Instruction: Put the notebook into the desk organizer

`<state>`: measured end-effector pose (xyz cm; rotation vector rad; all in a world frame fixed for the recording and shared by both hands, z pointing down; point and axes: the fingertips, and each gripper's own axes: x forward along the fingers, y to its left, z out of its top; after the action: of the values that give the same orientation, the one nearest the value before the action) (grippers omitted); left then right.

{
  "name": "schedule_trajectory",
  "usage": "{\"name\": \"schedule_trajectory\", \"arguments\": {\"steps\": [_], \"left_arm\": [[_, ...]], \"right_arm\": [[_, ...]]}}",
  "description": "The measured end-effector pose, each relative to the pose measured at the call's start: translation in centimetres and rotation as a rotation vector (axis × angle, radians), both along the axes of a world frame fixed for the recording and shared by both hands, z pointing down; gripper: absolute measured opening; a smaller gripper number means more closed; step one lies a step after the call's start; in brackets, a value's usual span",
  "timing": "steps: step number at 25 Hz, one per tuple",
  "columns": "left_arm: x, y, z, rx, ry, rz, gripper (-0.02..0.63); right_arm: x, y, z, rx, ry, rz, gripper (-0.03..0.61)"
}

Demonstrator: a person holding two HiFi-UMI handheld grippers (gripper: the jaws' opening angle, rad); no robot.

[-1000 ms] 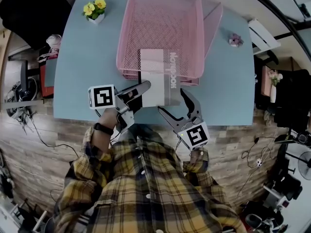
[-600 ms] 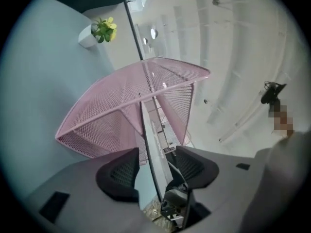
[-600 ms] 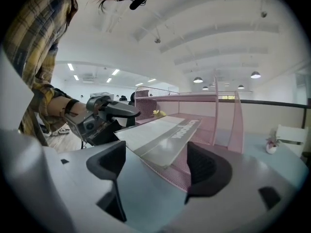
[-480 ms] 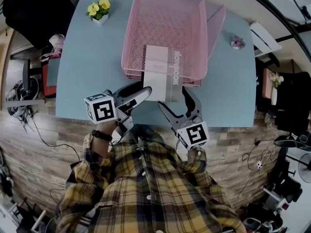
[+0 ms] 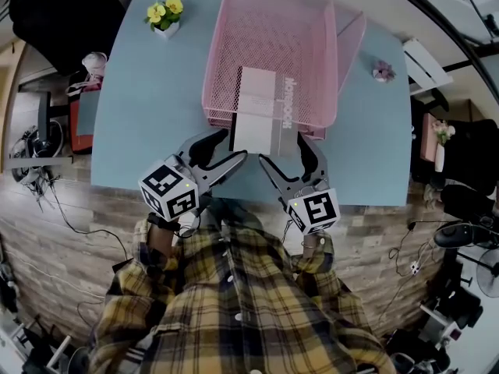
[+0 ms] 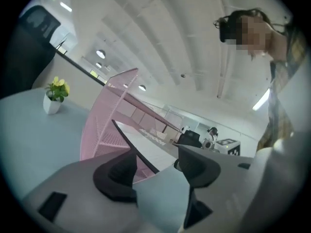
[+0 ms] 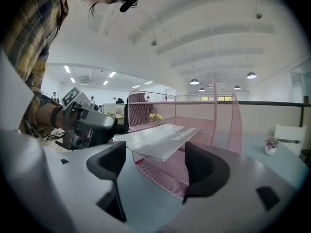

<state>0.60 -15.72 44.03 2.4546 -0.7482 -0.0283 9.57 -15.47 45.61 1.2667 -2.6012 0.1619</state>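
One pale blue table (image 5: 148,107) was seen bearing everything. On it a pink mesh desk organizer (image 5: 273,29) was stood with its low front rim turned toward the person, seemingly so that flat things could be slid in from that side. The notebook (image 5: 261,107) was laid partway inside, its far end over the mesh floor and its near end propped on the front rim and overhanging the table, so the task was judged unfinished.

The left gripper (image 5: 234,145) was held with its jaws spread wide, the notebook's near-left corner lying loosely between them and gripped by neither pad. The right gripper (image 5: 281,153) was likewise spread and empty, just short of the near edge, perhaps placed for a push. A potted yellow flower (image 5: 165,15) and a small purple flower (image 5: 382,71) were set well apart at the far corners.

On the cover's grey strip, "Notebook" could be read.
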Motion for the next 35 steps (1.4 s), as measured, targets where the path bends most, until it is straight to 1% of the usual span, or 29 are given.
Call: {"name": "schedule_trajectory", "arguments": {"steps": [2,5,7,9,11,15,17,18,19,20,21,28,32,35], "left_arm": [[0.0,0.2,-0.1,0.079,-0.062,0.010,0.267],[0.4,0.8,0.4,0.178,-0.196,0.039,0.267],[0.5,0.9,0.9,0.221,-0.275,0.038,0.260],[0.6,0.5,0.9,0.251,-0.320,0.011,0.225],[0.7,0.2,1.1,0.272,-0.356,-0.009,0.204],[1.1,-0.5,1.5,0.296,-0.402,-0.018,0.172],[1.2,-0.5,1.5,0.312,-0.423,-0.021,0.172],[1.1,-0.4,1.4,0.321,-0.433,-0.022,0.170],[1.1,-0.2,1.4,0.330,-0.442,-0.025,0.170],[1.0,-0.1,1.3,0.337,-0.450,-0.028,0.169],[1.0,-0.1,1.2,0.342,-0.457,-0.032,0.160],[0.9,-1.4,1.2,0.355,-0.515,-0.082,0.141],[0.7,-2.3,1.3,0.349,-0.544,-0.118,0.130],[0.5,-2.9,1.1,0.356,-0.580,-0.140,0.092]], "right_arm": [[0.0,-0.4,0.1,-0.004,-0.001,0.001,0.382],[-0.1,-0.9,0.0,-0.002,-0.007,0.002,0.382],[-0.2,-1.1,0.1,-0.002,-0.007,0.001,0.381],[-0.3,-1.0,0.2,-0.003,-0.002,0.003,0.382],[-0.1,-0.9,0.2,0.000,0.007,0.008,0.382],[1.1,-0.8,0.1,0.024,0.031,0.030,0.380],[1.5,-0.5,0.1,0.037,0.051,0.040,0.375],[1.5,-0.2,0.0,0.048,0.065,0.044,0.360],[1.5,0.0,-0.1,0.062,0.080,0.049,0.324],[1.5,0.2,-0.2,0.072,0.094,0.054,0.271],[1.4,0.3,-0.2,0.074,0.105,0.058,0.239],[1.1,-1.0,-0.4,0.101,0.174,0.054,0.230],[0.6,-2.0,-0.6,0.088,0.205,0.060,0.230],[0.4,-2.7,-0.4,0.096,0.232,0.066,0.229]]}}
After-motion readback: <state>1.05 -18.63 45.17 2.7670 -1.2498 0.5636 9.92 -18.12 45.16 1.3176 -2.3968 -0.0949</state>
